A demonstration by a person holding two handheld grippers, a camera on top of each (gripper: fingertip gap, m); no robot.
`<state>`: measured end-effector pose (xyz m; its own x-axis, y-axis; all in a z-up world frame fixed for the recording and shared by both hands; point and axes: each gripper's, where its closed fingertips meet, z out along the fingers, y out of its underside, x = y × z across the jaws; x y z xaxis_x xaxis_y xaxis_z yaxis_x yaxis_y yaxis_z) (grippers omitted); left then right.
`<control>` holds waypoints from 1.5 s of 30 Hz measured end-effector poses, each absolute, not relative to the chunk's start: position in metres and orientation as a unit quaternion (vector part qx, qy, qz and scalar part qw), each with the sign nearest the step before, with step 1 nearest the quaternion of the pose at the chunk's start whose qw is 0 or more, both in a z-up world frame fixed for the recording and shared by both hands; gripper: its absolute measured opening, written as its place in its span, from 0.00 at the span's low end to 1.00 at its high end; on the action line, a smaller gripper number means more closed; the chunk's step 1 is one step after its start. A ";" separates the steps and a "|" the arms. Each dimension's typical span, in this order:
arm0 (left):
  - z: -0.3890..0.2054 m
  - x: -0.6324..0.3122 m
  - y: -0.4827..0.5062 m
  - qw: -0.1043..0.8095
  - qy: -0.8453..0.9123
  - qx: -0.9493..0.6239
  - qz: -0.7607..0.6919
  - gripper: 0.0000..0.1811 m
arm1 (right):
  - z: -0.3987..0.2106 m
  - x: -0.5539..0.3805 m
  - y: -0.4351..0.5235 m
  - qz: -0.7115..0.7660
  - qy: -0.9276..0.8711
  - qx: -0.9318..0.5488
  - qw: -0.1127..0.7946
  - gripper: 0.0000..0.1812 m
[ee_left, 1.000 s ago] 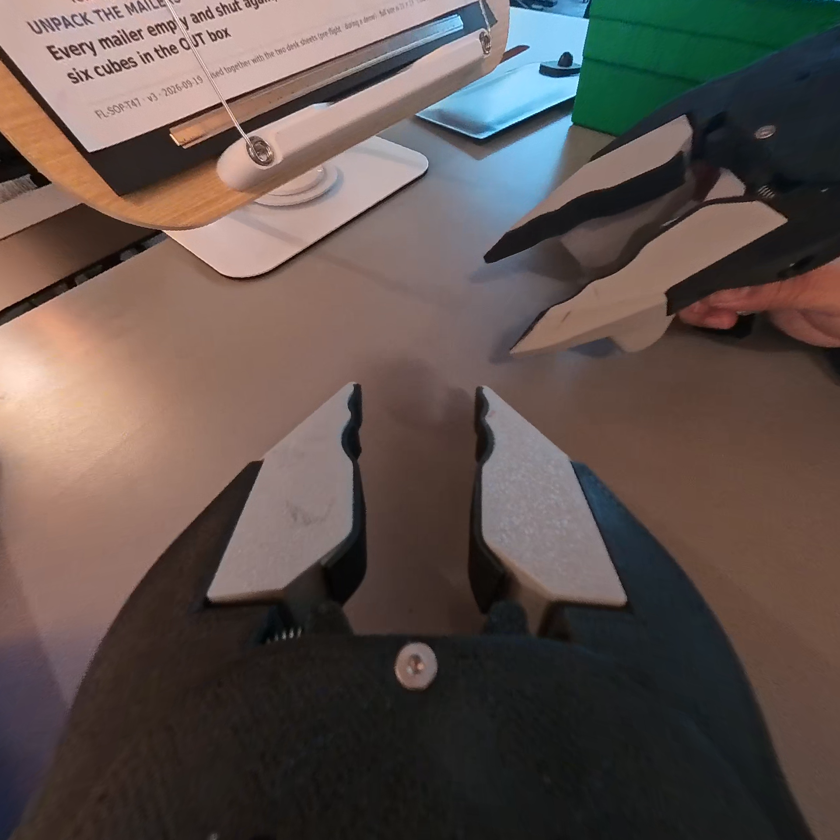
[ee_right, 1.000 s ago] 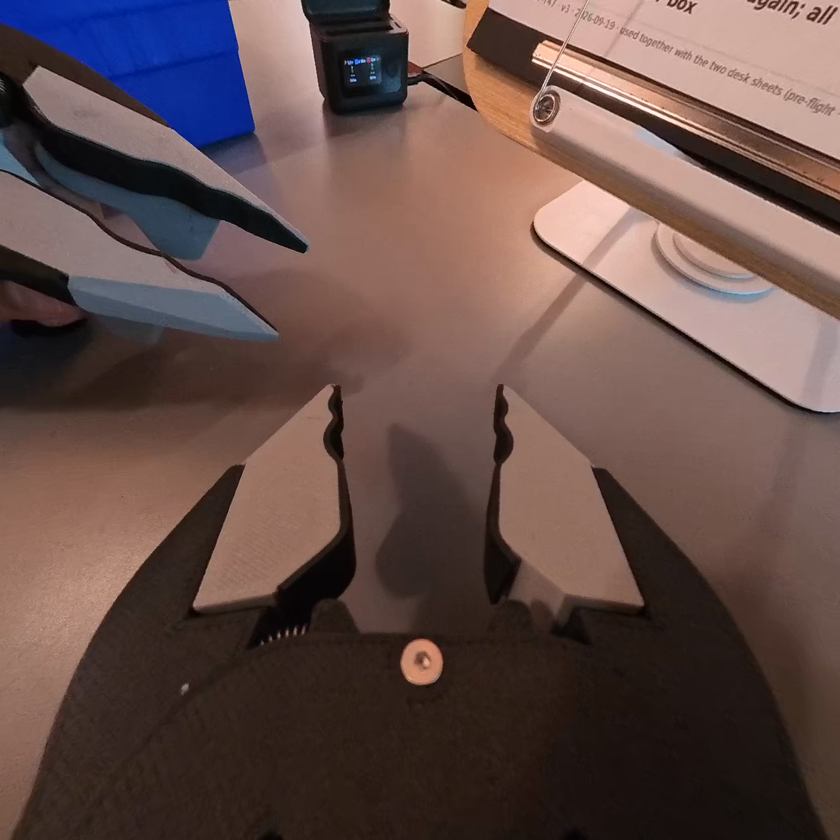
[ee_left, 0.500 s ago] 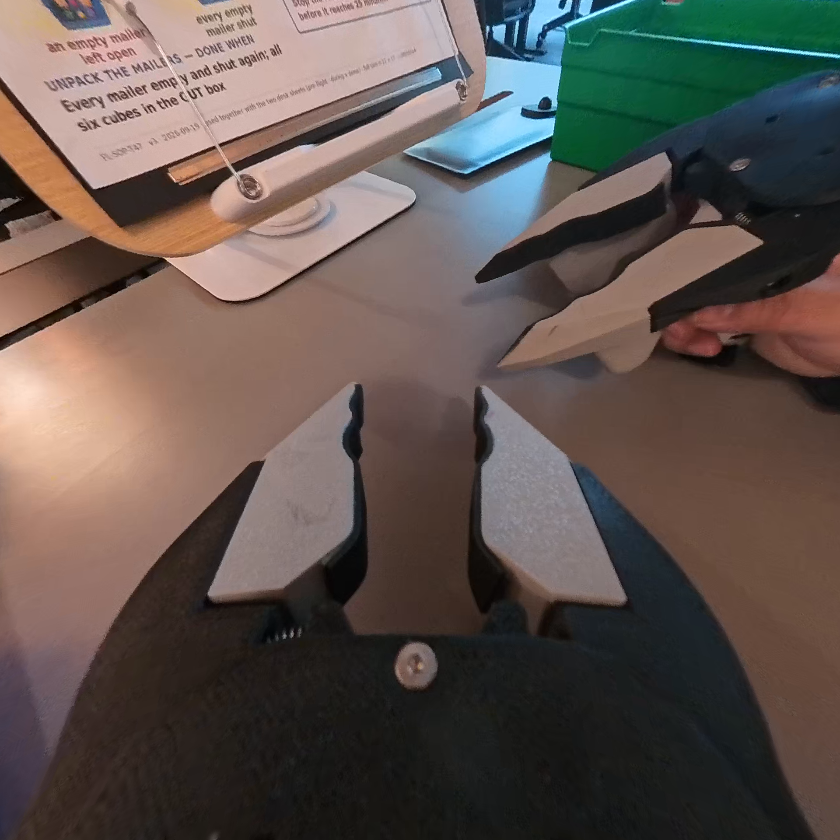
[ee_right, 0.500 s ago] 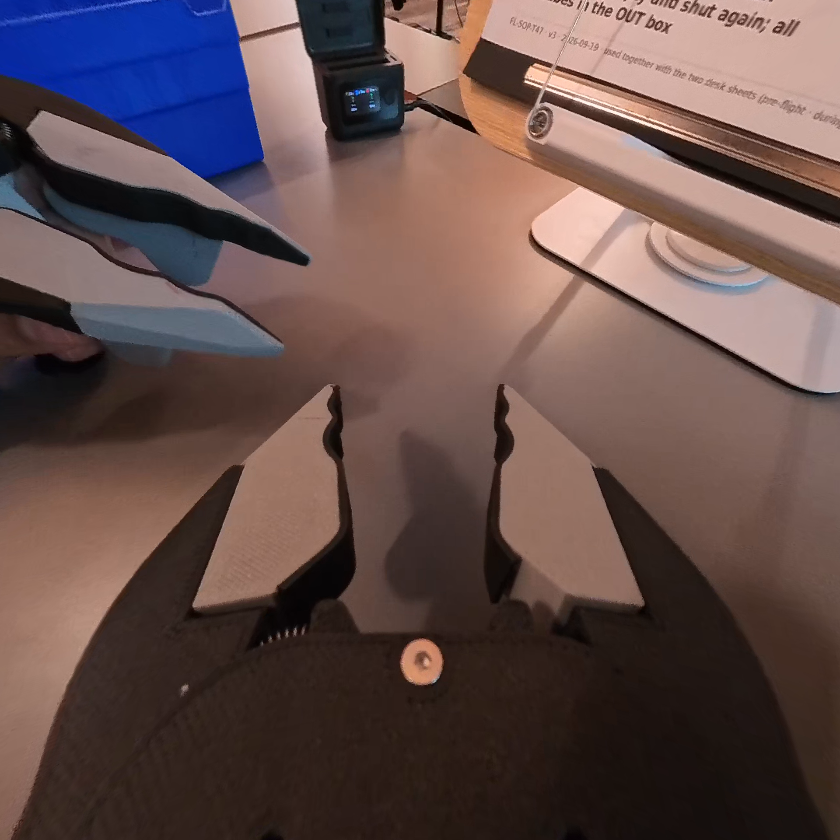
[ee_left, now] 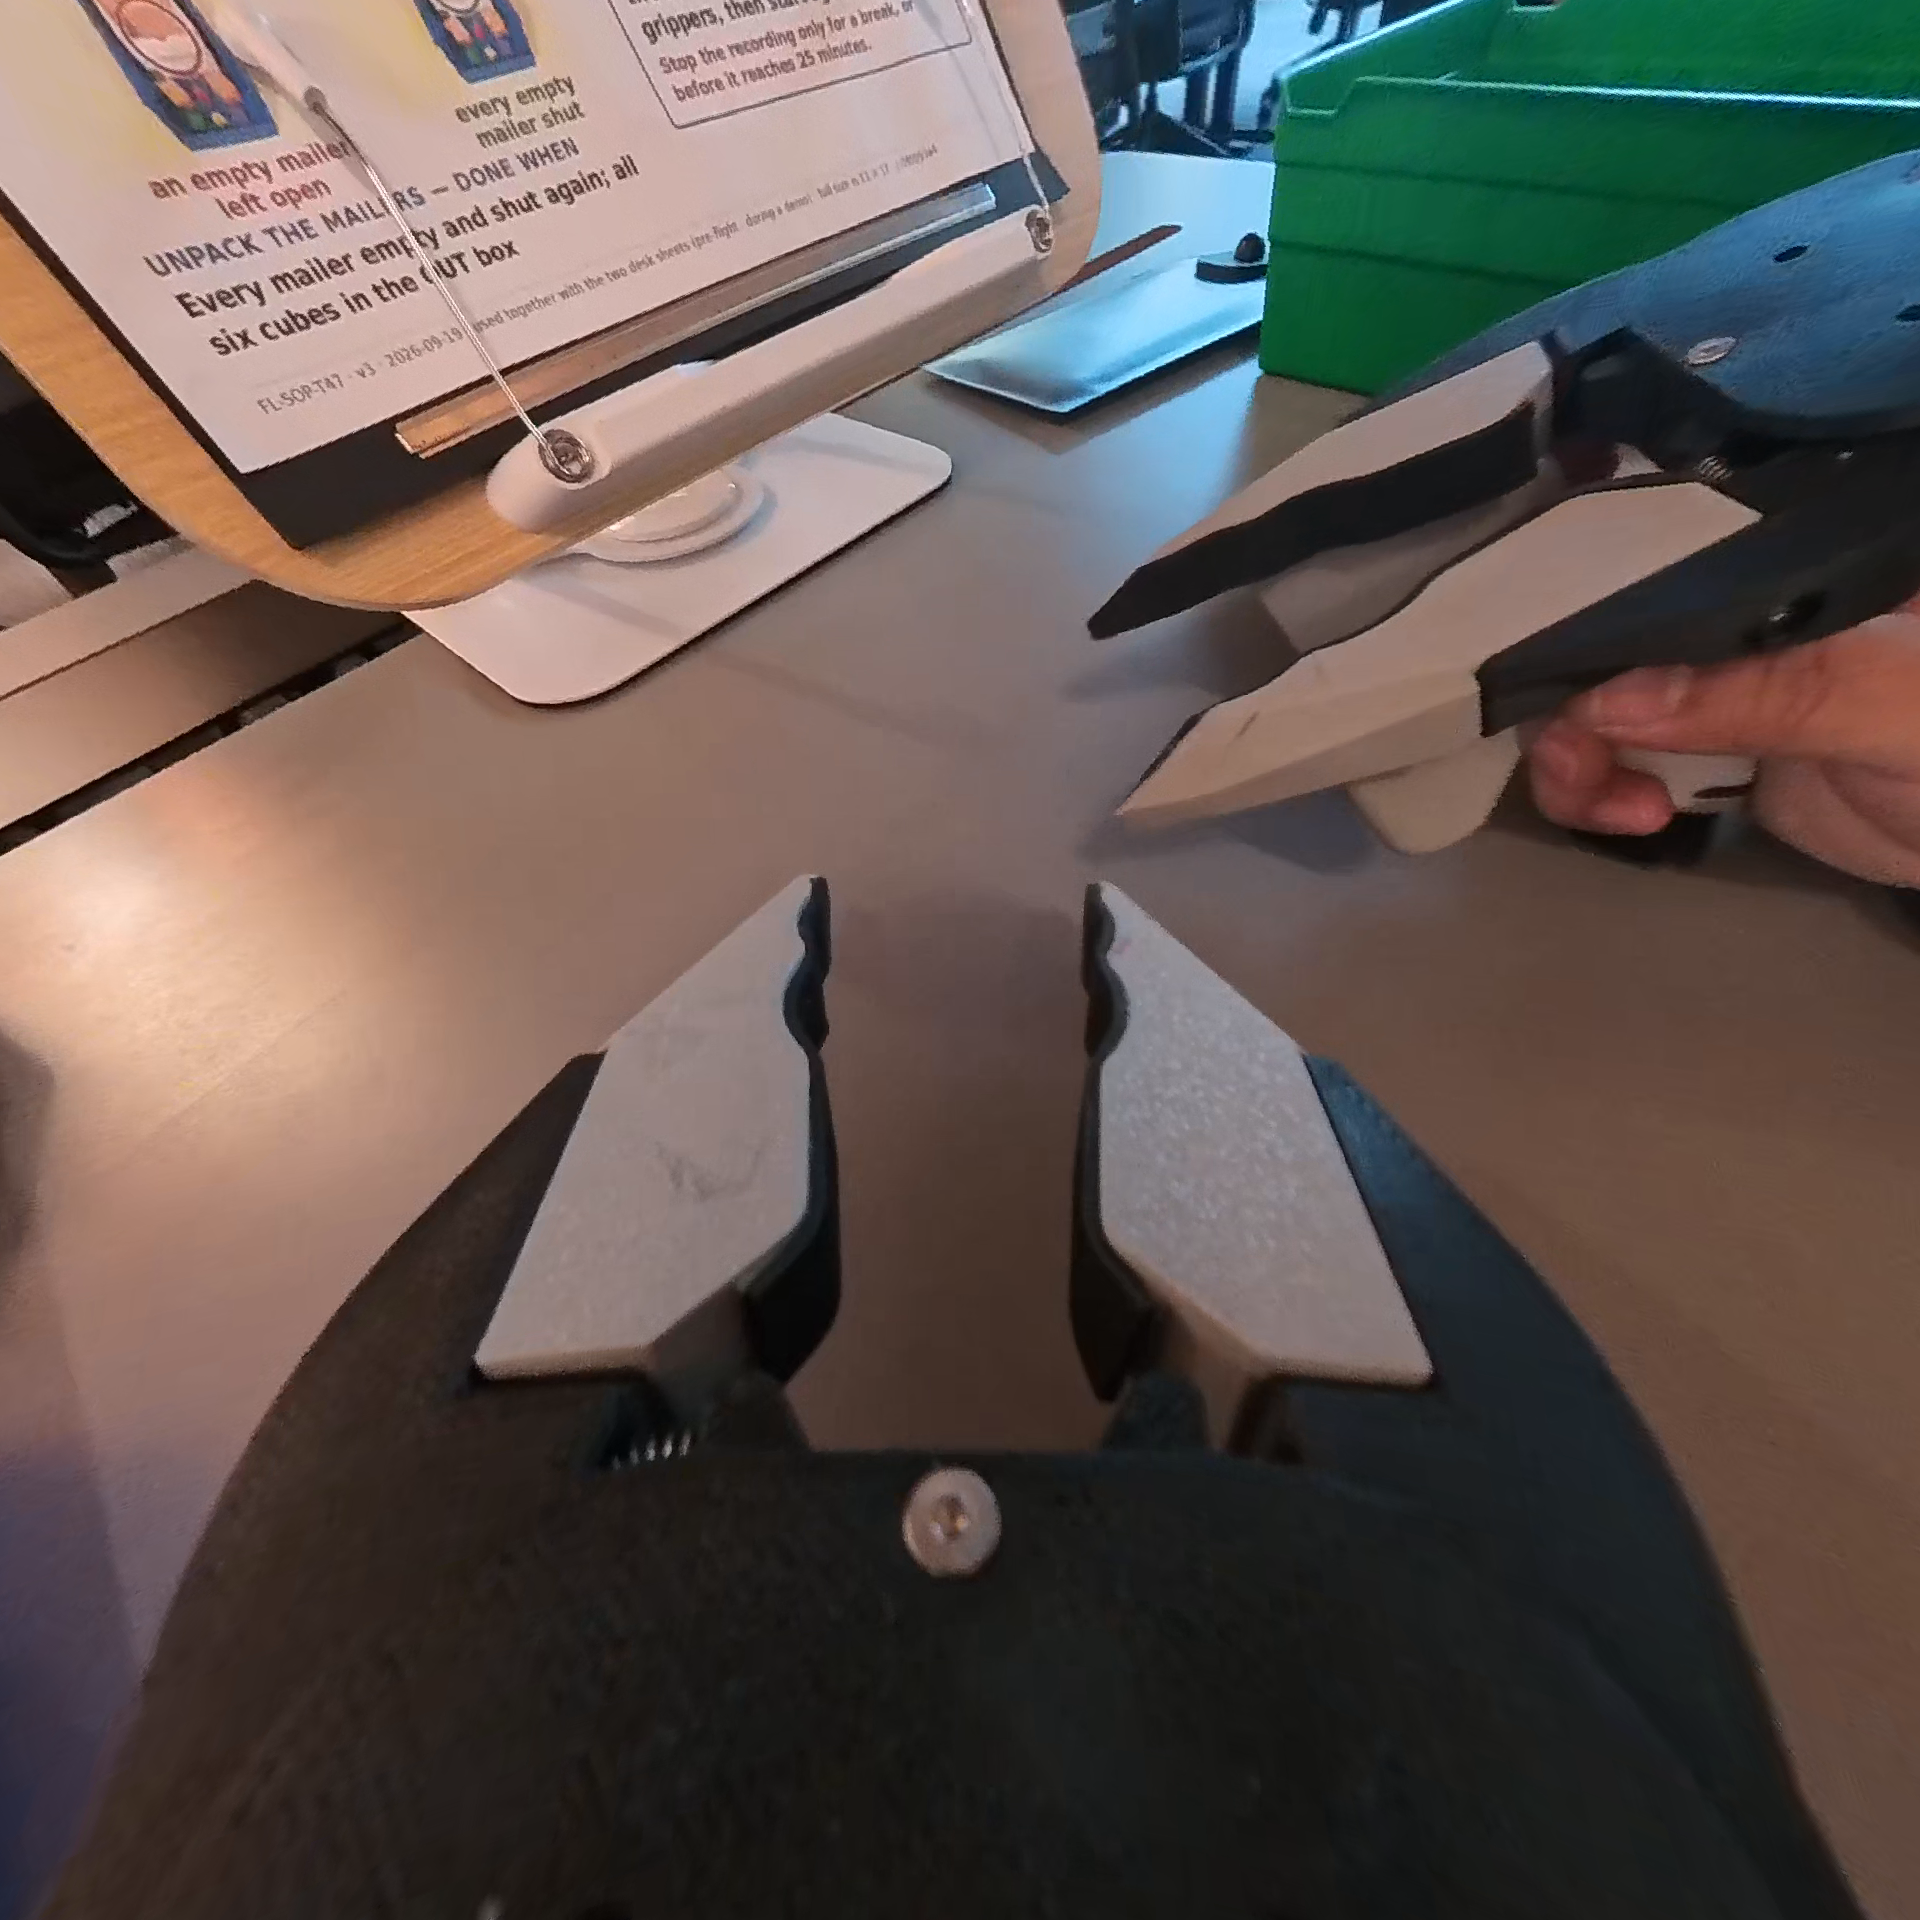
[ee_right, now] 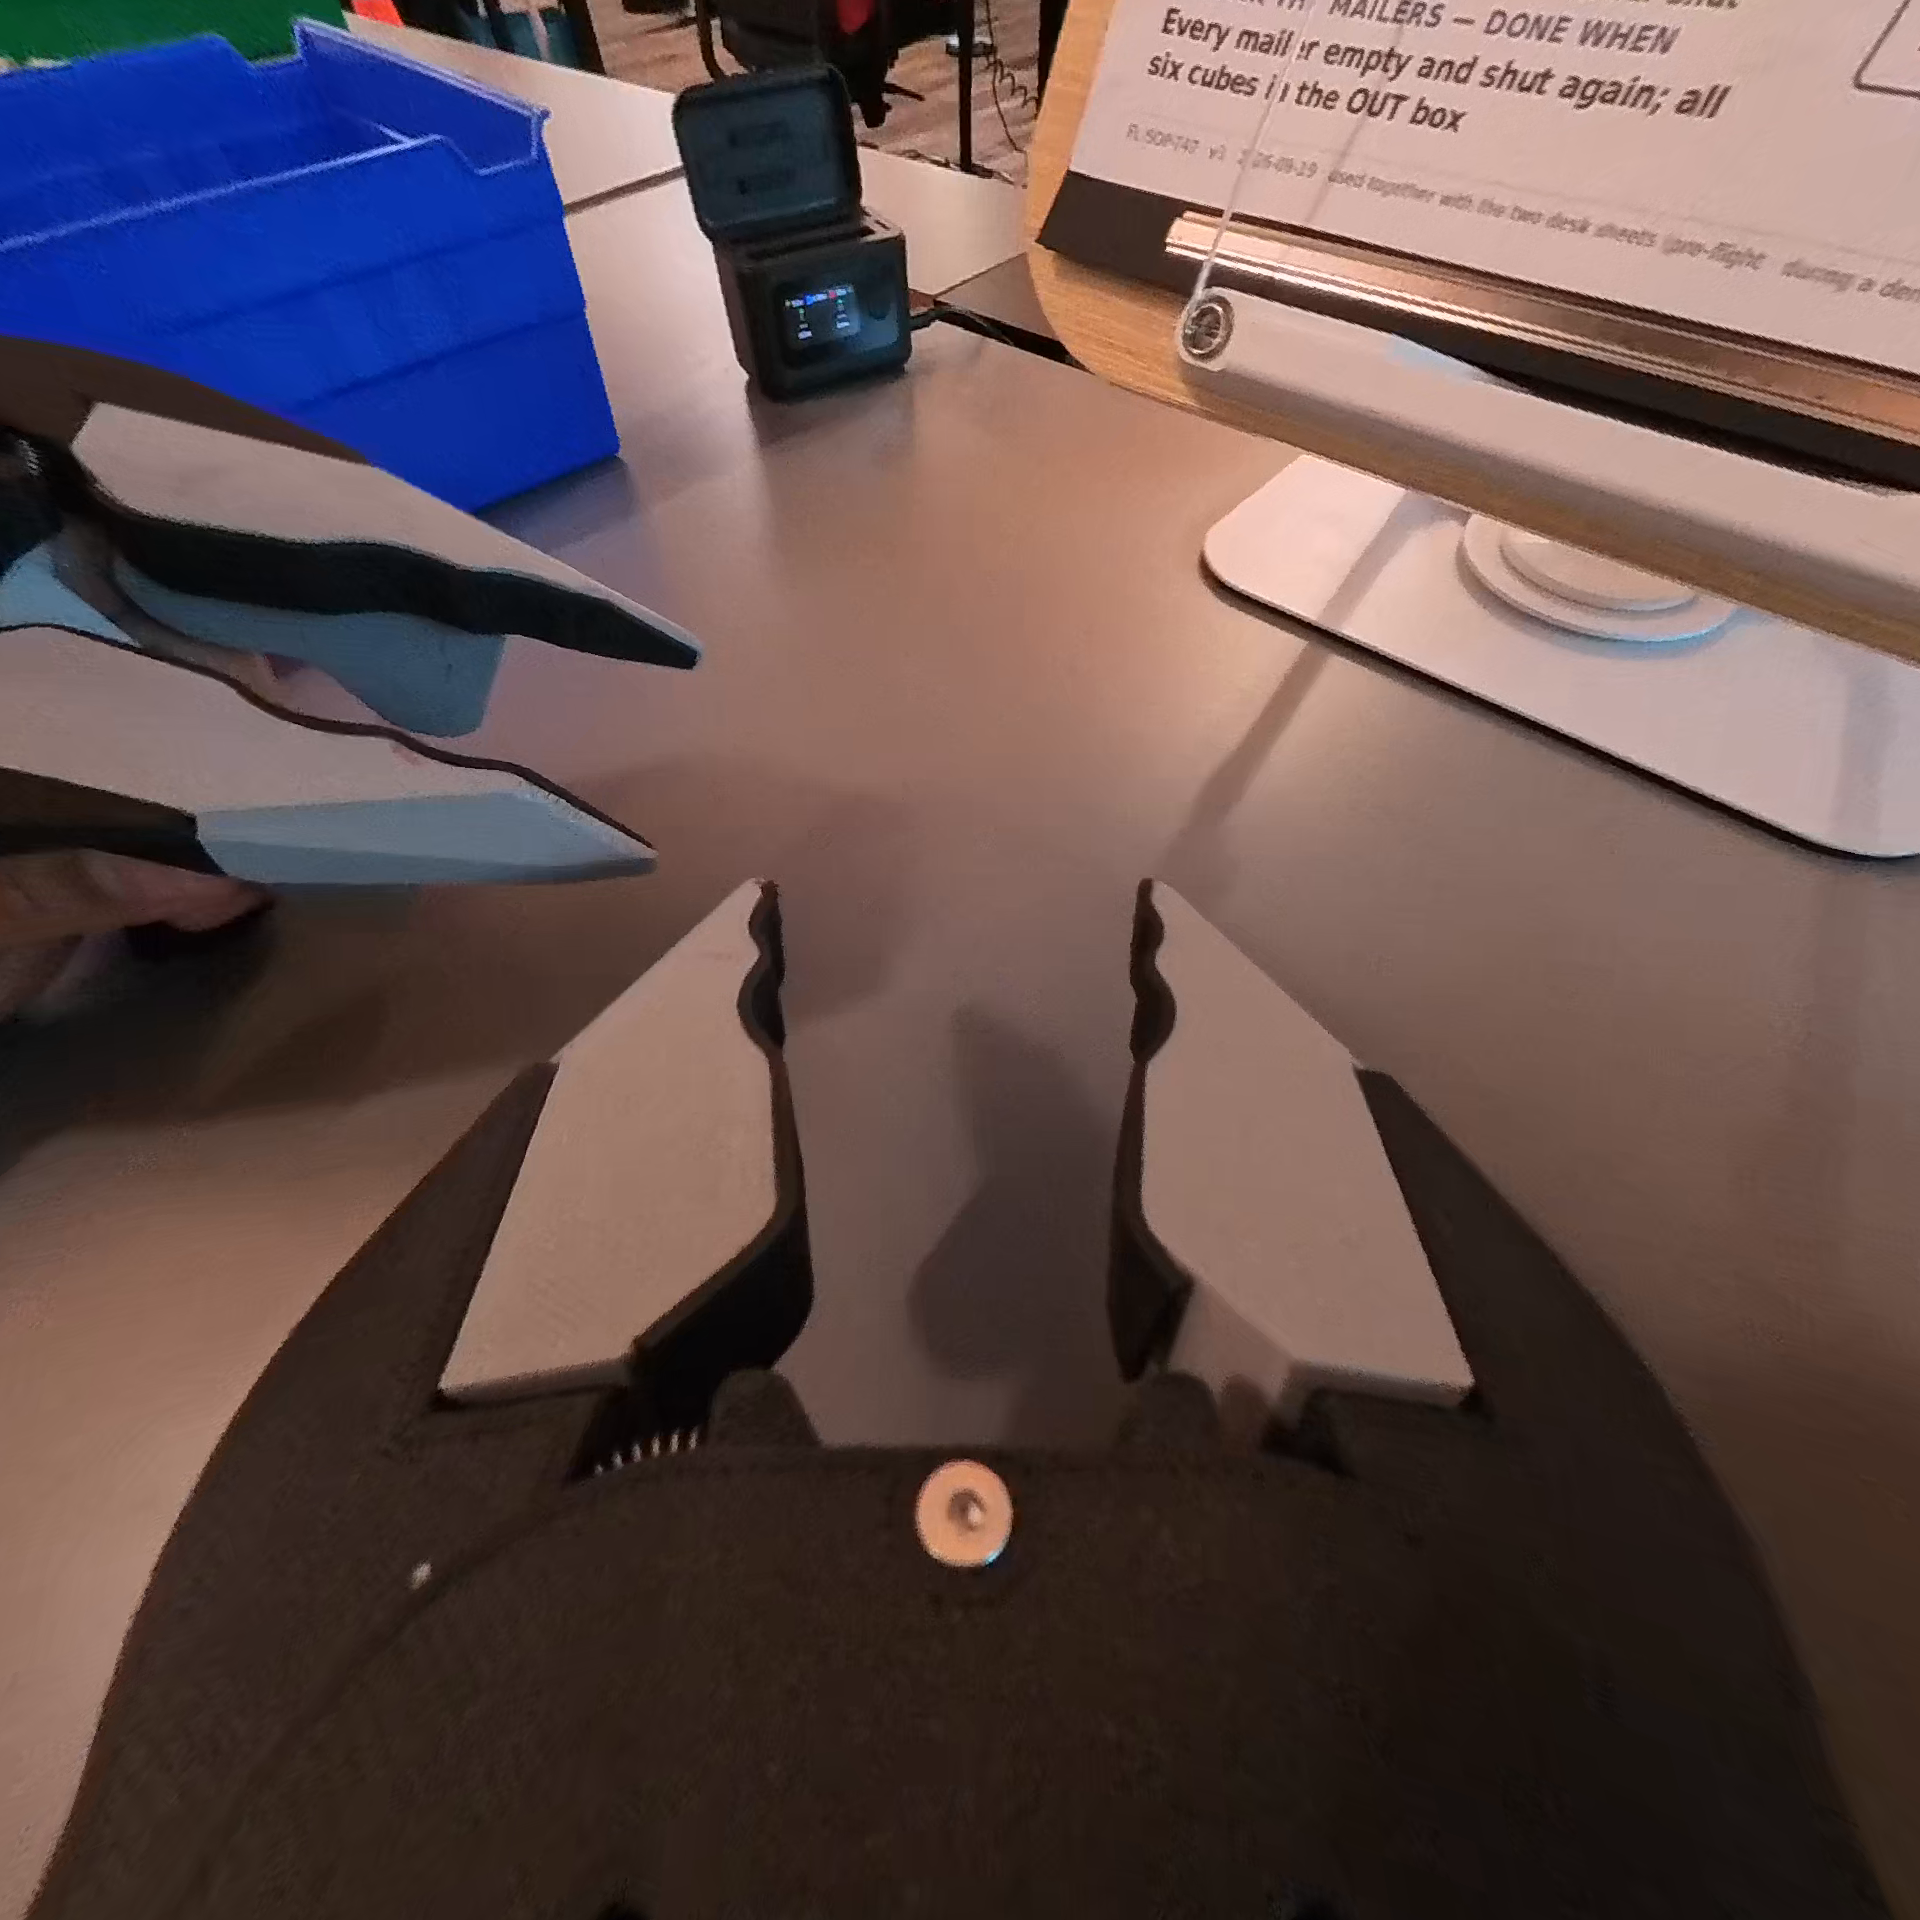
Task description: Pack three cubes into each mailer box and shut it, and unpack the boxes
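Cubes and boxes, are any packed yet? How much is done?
Nothing looks done: no cubes or mailer boxes show in either view. In hand: nothing. The left tool and right tool are both open and empty over the bare grey table. A blue bin and a green bin stand at the far sides; their insides are hidden. All packing, shutting and unpacking appears left.

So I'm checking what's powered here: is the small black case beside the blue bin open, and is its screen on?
Open and on: the black case has its lid raised upright, and its front screen glows.
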<state>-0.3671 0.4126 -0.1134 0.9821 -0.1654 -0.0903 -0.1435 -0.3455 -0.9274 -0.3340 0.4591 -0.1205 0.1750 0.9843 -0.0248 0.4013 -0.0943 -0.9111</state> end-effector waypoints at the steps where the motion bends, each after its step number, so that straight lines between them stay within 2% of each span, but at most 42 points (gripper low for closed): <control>1: -0.112 -0.366 0.411 0.568 0.095 -0.818 -0.008 0.26 | -0.121 -0.335 0.457 0.359 -0.536 -0.648 0.405 0.37; 8: -0.113 -0.360 0.407 0.566 0.103 -0.818 -0.012 0.26 | -0.121 -0.346 0.455 0.361 -0.555 -0.632 0.403 0.37; 14: -0.114 -0.347 0.408 0.556 0.108 -0.823 -0.041 0.33 | -0.126 -0.355 0.456 0.365 -0.578 -0.622 0.381 0.40; 17: -0.105 -0.337 0.405 0.566 0.113 -0.815 -0.047 0.33 | -0.125 -0.358 0.455 0.360 -0.585 -0.615 0.388 0.41; 21: -0.061 -0.319 0.389 0.592 0.132 -0.791 -0.076 0.43 | -0.129 -0.360 0.451 0.345 -0.603 -0.606 0.388 0.42; 26: 0.015 -0.340 0.349 0.574 0.203 -0.792 -0.040 0.42 | -0.126 -0.361 0.450 0.338 -0.603 -0.598 0.406 0.42; 30: 0.015 -0.432 0.326 0.459 0.212 -0.862 0.033 0.45 | -0.124 -0.362 0.445 0.345 -0.610 -0.586 0.407 0.42; 36: -0.050 -0.583 0.291 0.286 0.196 -0.929 0.129 0.48 | -0.126 -0.363 0.444 0.341 -0.614 -0.585 0.406 0.41; 45: -0.144 -0.664 0.249 0.084 0.273 -0.934 0.215 0.52 | -0.126 -0.363 0.443 0.335 -0.617 -0.583 0.409 0.38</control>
<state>-0.6639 0.2487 -0.1436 0.7589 -0.4737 -0.4469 -0.5459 -0.8369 -0.0399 -0.3630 0.4430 -0.1260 0.0139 0.9932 0.1153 0.4457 0.0970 -0.8899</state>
